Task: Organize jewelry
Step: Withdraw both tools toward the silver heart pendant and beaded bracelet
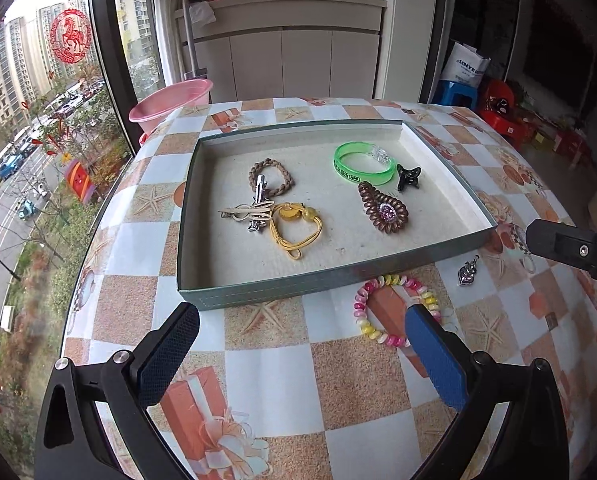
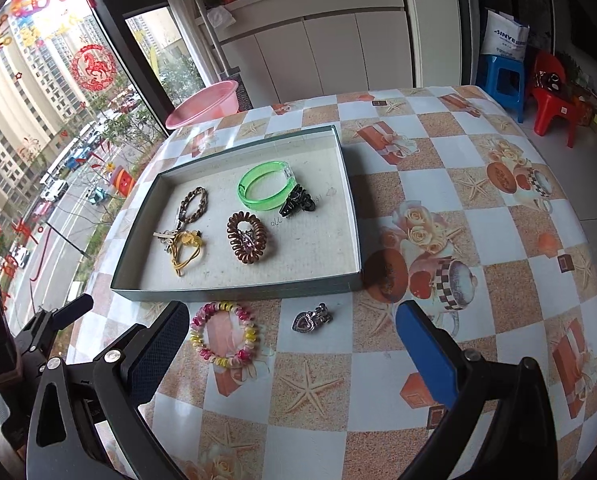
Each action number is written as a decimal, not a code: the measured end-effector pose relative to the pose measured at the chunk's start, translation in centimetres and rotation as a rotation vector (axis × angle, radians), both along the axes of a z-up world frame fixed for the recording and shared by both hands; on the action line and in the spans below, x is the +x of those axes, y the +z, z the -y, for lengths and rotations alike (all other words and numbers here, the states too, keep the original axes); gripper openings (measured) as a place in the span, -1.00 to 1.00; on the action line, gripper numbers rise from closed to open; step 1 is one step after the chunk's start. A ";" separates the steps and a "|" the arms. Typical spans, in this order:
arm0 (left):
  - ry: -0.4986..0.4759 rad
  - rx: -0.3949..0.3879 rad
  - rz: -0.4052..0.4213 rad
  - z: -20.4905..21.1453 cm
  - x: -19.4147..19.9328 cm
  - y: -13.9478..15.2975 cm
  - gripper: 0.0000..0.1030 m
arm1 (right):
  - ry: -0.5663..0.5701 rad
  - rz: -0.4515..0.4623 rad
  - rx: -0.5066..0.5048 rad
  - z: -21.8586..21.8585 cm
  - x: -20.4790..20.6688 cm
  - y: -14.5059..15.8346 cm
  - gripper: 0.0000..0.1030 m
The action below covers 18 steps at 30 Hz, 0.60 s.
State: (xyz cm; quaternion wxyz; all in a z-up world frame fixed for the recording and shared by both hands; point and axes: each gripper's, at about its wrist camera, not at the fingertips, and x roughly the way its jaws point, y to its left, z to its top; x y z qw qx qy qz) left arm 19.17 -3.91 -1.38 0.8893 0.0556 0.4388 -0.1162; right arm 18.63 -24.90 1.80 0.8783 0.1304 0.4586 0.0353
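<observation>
A shallow grey-green box (image 1: 258, 294) (image 2: 234, 293) on the table holds a green bangle (image 1: 362, 166) (image 2: 264, 188), a black claw clip (image 1: 408, 178) (image 2: 297, 202), a brown coil tie with a purple gem (image 1: 384, 210) (image 2: 247, 243), a braided brown band (image 1: 272, 176), silver clips and a yellow tie (image 1: 296, 226). In front of the box lie a pink-yellow coil bracelet (image 1: 394, 310) (image 2: 224, 334) and a heart pendant (image 1: 467, 272) (image 2: 312, 319). My left gripper (image 1: 302, 328) is open and empty beside the bracelet. My right gripper (image 2: 292, 332) is open and empty around the pendant and bracelet.
The table wears a checkered cloth (image 1: 338, 380) with starfish prints. A pink basin (image 1: 170, 104) stands beyond the far left edge by the window. Blue and red stools (image 2: 502, 80) stand at the far right. White cabinets (image 1: 298, 64) stand behind.
</observation>
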 end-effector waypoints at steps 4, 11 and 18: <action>0.008 0.000 -0.051 0.6 -0.6 -1.6 1.00 | 0.000 -0.030 -0.017 0.4 -0.9 -1.3 0.99; 0.067 -0.030 -0.114 0.9 0.3 -3.3 1.00 | -0.024 -0.075 -0.009 1.4 -1.3 -3.2 0.99; 0.116 0.000 -0.126 1.9 1.4 -4.5 1.00 | -0.050 -0.094 -0.020 2.1 -0.9 -4.3 0.99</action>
